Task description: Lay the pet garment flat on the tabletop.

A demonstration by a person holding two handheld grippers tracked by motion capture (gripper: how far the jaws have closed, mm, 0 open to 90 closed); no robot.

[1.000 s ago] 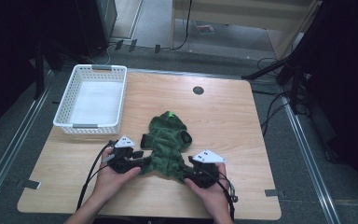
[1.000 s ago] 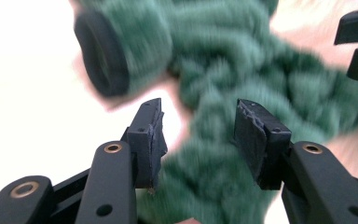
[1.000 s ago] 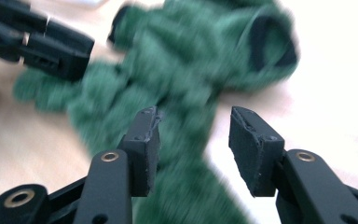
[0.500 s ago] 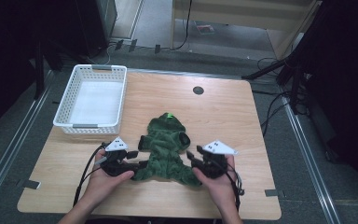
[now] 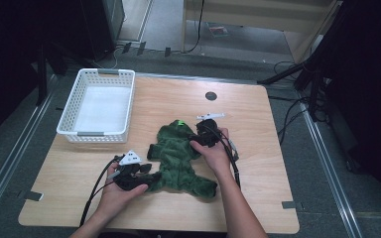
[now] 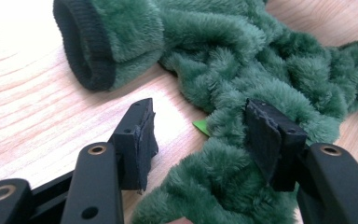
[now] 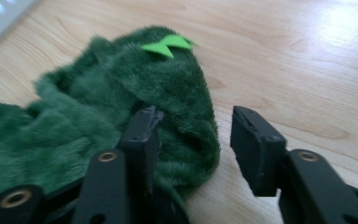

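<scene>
— Looking at the left gripper (image 5: 146,177) first: its jaws stand partly apart at the near left edge of the green fleece garment (image 5: 178,156), and they have just been closing a little. One pad sits on bare wood, the other rests against the pile, with a fold of fleece lying between them, not pinched.

— And the right gripper (image 5: 202,140)?

— It's up at the far end of the garment, near the bright green tag (image 7: 168,45). Its jaws have been closing too, yet a gap remains: the left pad is sunk into the fleece, the right one hangs over the table (image 5: 258,114) beside it.

— Where does the garment lie?

— Crumpled in the middle of the table, a ribbed cuff (image 6: 81,46) lying open just ahead of the left gripper. The white basket (image 5: 96,106) stands well apart at the far left corner.
</scene>
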